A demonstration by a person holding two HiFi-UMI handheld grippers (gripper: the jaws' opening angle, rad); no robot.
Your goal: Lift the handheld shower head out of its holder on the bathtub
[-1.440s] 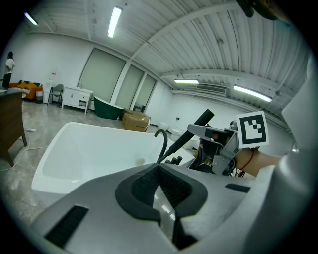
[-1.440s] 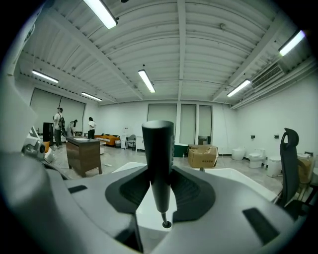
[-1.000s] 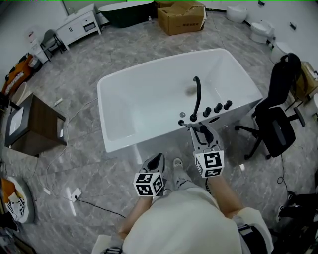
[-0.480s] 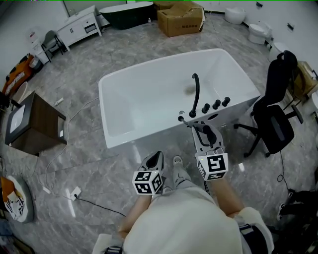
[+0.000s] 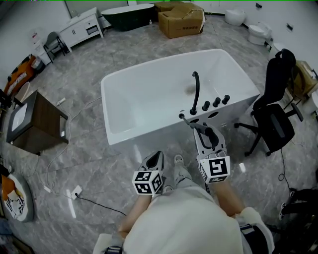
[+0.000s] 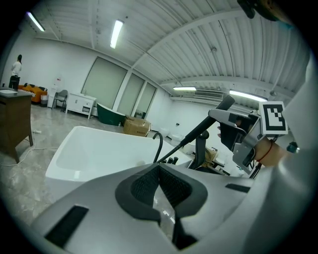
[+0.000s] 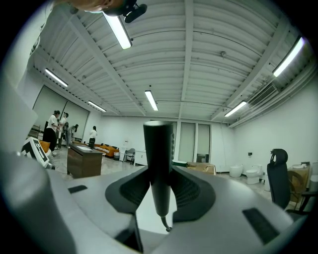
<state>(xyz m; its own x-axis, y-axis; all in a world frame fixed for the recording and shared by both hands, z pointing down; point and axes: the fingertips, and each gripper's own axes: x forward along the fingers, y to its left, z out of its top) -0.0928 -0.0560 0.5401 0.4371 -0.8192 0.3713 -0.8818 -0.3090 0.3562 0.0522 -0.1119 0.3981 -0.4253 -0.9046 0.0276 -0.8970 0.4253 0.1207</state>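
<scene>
A grey marbled floor (image 5: 99, 163) carries a cardboard box (image 5: 181, 19) at the far side, beside a dark freestanding tub (image 5: 126, 11) and a white sideboard (image 5: 82, 25). A brown wooden cabinet (image 5: 35, 124) stands at the left and a black office chair (image 5: 275, 111) at the right. A white cable (image 5: 74, 119) trails across the floor near the cabinet.

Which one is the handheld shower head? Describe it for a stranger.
Start at the white bathtub mid-floor and go to its near rim, with the curved black spout and row of black knobs. The handheld shower head is the slim black wand clamped in the right claw, unlike those fixed fittings.
</scene>
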